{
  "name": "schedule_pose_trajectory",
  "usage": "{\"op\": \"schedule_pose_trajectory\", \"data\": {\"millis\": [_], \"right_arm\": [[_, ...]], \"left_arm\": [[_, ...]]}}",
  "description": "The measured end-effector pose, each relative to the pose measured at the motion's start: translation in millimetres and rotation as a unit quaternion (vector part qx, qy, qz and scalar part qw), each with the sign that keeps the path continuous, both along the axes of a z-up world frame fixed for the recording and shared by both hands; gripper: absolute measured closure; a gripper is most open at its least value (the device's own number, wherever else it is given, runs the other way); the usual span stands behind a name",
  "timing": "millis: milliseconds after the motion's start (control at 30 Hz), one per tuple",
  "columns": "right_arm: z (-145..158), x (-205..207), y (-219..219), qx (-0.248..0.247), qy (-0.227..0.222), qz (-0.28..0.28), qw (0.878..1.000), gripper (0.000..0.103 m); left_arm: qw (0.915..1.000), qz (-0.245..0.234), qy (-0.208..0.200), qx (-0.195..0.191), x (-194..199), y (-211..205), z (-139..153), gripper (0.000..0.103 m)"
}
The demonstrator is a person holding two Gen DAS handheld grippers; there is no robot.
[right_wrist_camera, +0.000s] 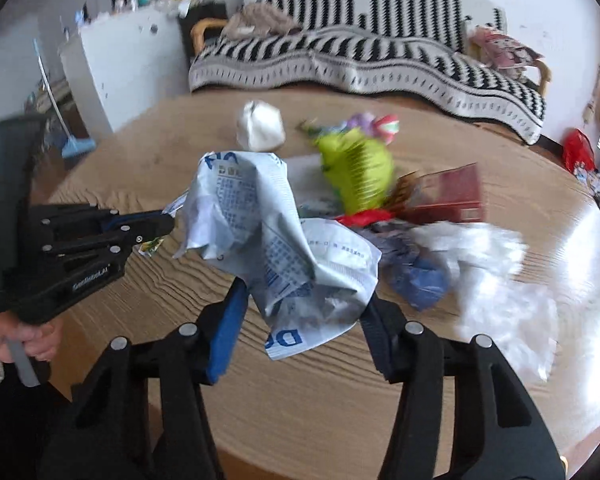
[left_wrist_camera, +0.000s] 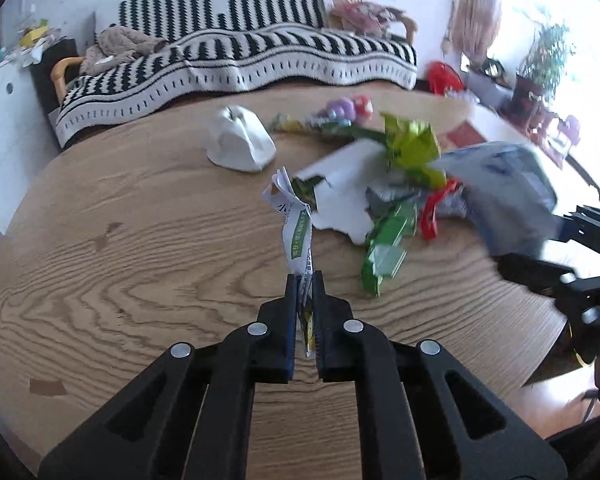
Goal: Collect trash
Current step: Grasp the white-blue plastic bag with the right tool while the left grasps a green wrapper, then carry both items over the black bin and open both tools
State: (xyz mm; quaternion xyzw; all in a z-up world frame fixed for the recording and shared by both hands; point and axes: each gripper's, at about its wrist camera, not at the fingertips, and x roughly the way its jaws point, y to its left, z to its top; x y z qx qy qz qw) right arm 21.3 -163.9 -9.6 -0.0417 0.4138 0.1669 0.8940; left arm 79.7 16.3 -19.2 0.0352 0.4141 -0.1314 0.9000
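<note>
My left gripper [left_wrist_camera: 303, 280] is shut on a thin green-and-white wrapper [left_wrist_camera: 296, 220] that stands up above the wooden table [left_wrist_camera: 140, 264]. It also shows at the left of the right wrist view [right_wrist_camera: 168, 222]. My right gripper [right_wrist_camera: 304, 300] holds a crumpled white-and-blue plastic bag [right_wrist_camera: 276, 236] between its jaws above the table; the bag shows blurred in the left wrist view [left_wrist_camera: 512, 188]. Loose trash lies mid-table: a lime-green wrapper [left_wrist_camera: 412, 146], a green packet [left_wrist_camera: 384, 256], a red scrap [left_wrist_camera: 432, 212], torn white paper [left_wrist_camera: 344, 184].
A white crumpled lump [left_wrist_camera: 240, 140] and a small purple and red toy [left_wrist_camera: 348, 106] lie toward the far edge. A dark red box [right_wrist_camera: 452, 196] and clear plastic [right_wrist_camera: 500, 280] lie on the right. A striped sofa [left_wrist_camera: 260, 48] stands behind the table.
</note>
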Motion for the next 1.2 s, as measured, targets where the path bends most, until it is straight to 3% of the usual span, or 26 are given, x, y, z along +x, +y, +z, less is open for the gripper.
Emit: {"op": "schedule_pose_trajectory", "data": {"millis": [167,300,433,567,667,833,1067,1200], "right_arm": [[30,-34,-75,0.020,-0.024,-0.075,0.997,0.049],[41,-71,-161,0.031,-0.035,-0.169,0.985,0.049],[43,-113,-264,0.037,-0.036,-0.275,0.960,0.049],[35,-174,-372,0.034,-0.030,-0.400,0.915,0.049],[18,-221,-439,0.044,-0.017,-0.472,0.881,0.049],[-35,-293,-514,0.053,0.034,-0.540,0.839,0.049],[-114,-330,-563,0.100,0.130,-0.563,0.810,0.049],[-149,-337,-573,0.123,0.175,-0.564,0.798,0.049]], "left_arm": [[0.9997,-0.008,-0.014,-0.018,-14,-16,20,0.097],[0.9975,-0.058,-0.026,-0.031,-24,-66,43,0.097],[0.9894,-0.137,-0.037,-0.032,-39,-153,55,0.097],[0.9710,-0.233,-0.036,-0.037,-67,-262,52,0.097],[0.9514,-0.303,-0.014,-0.052,-95,-345,35,0.097],[0.9188,-0.387,0.042,-0.067,-146,-472,-16,0.097],[0.8915,-0.432,0.127,-0.051,-194,-589,-106,0.097],[0.8831,-0.440,0.158,-0.040,-208,-623,-137,0.097]]}}
